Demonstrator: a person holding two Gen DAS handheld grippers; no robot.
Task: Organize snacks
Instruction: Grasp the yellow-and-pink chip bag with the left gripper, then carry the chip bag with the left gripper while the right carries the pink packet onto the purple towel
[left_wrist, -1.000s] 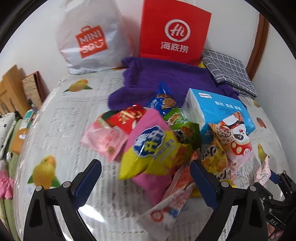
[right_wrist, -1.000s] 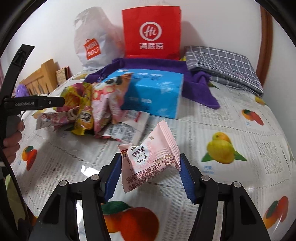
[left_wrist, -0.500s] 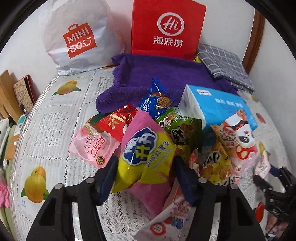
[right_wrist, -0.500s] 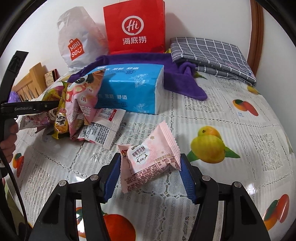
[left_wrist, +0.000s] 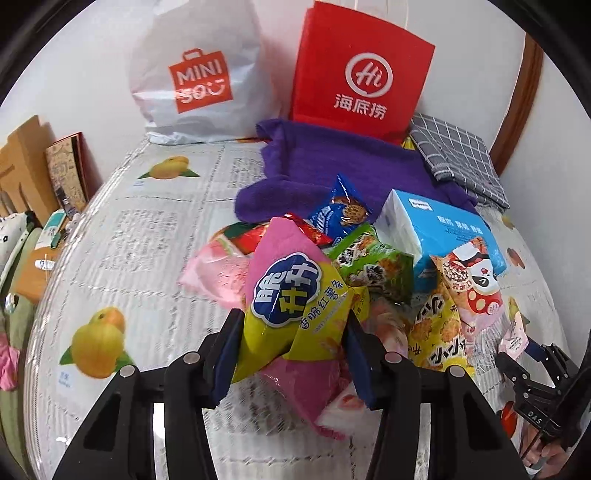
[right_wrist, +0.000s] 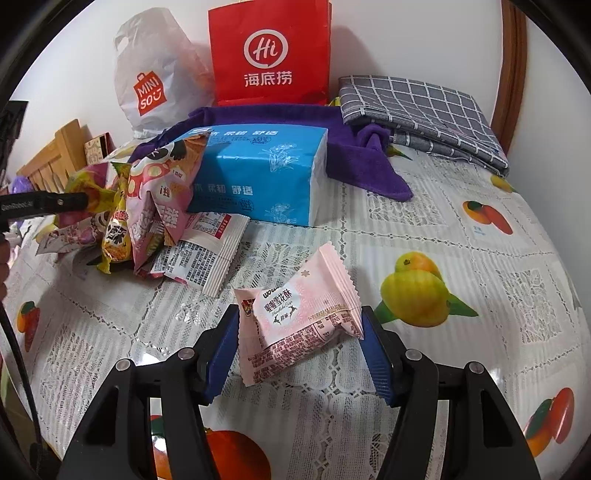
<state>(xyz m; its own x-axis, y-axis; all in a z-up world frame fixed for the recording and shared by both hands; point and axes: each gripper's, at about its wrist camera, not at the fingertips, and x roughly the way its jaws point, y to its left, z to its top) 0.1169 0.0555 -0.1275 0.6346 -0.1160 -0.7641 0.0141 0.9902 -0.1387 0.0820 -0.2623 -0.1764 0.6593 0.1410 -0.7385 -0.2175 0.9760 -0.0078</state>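
Left hand-held gripper (left_wrist: 293, 354) closing on chip bag (left_wrist: 291, 306).

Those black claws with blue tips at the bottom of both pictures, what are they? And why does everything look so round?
They are grabbers that a person holds, one in each hand. Each carries a small camera with a very wide lens, which bends the picture round.

One picture looks along the left grabber. Its jaws are closing on a yellow and pink snack bag from the snack pile.

The other looks along the right grabber. It holds a small pink packet, away from the pile.

Everything lies on a tablecloth printed with fruit. Behind are a blue tissue pack, a purple towel, a grey checked cloth, a red paper bag and a white plastic bag.
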